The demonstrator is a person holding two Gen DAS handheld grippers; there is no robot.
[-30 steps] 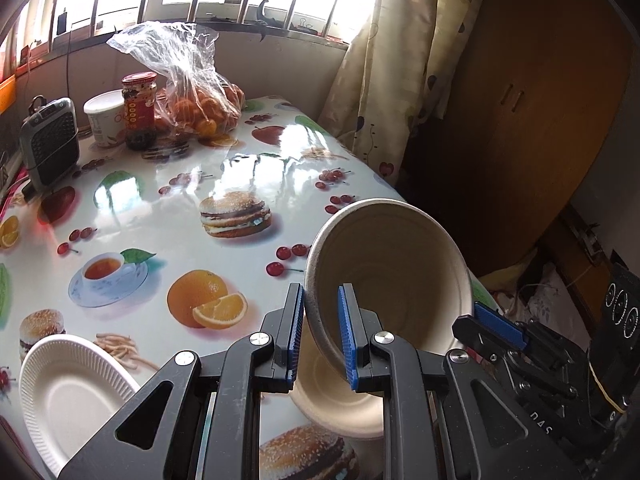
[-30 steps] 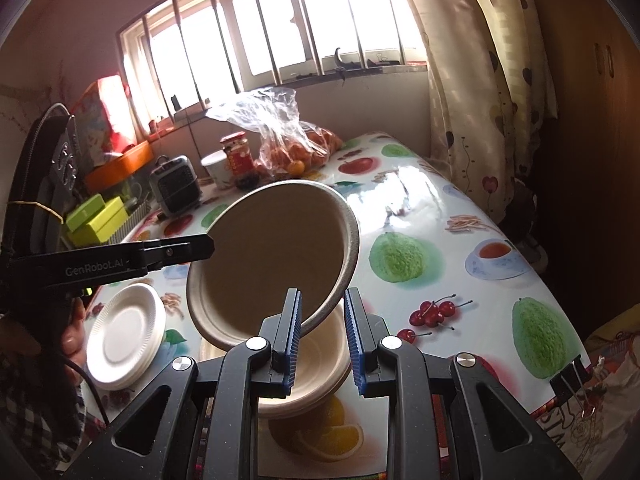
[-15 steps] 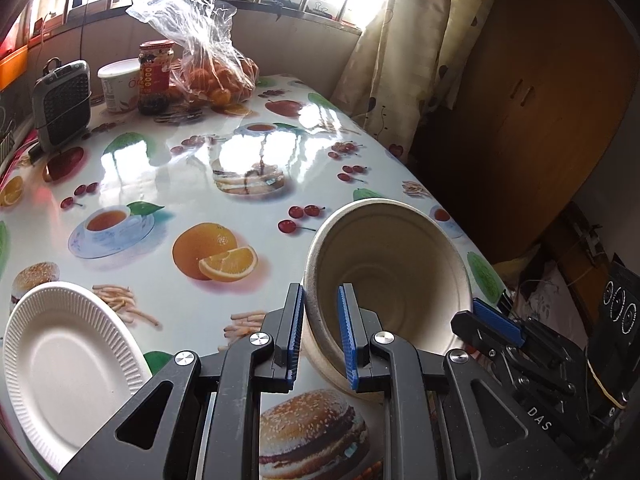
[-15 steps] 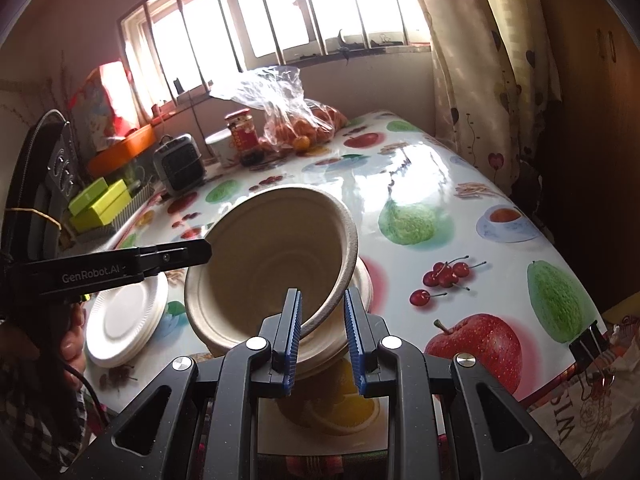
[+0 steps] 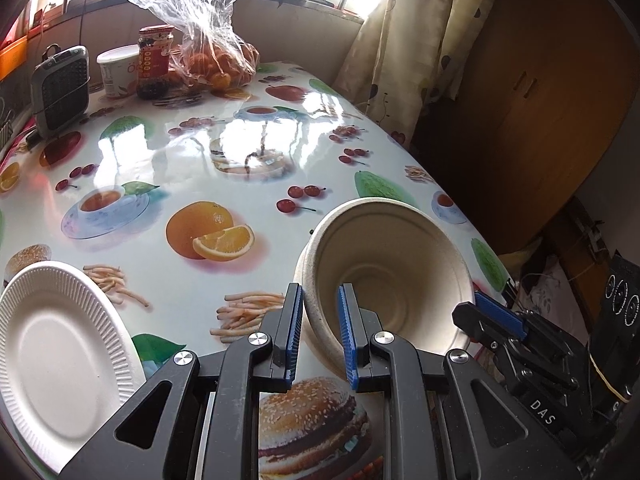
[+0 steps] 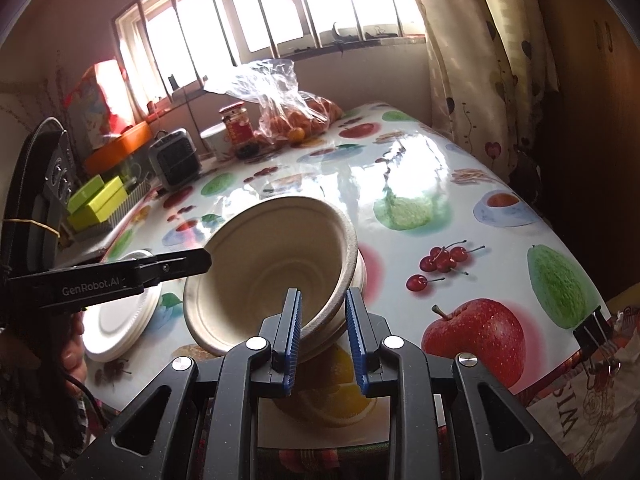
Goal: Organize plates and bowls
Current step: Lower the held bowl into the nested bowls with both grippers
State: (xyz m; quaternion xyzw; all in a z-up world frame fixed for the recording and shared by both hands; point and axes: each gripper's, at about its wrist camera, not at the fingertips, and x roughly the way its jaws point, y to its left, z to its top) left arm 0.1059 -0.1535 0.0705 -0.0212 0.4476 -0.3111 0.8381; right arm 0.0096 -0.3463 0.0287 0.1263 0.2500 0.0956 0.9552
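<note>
While both sets of tongs clamp one tilted beige pulp bowl [image 5: 384,276] by opposite sides of its rim, it sits nested in a second bowl [image 6: 360,276] on the fruit-print tabletop [image 5: 248,280] — left tongs [image 5: 319,334] nearly closed on the rim, right tongs [image 6: 323,334] likewise. White paper plates [image 5: 52,344] — stacked just beside, at the tabletop's near edge. Bagged oranges [image 5: 216,64], far end.
</note>
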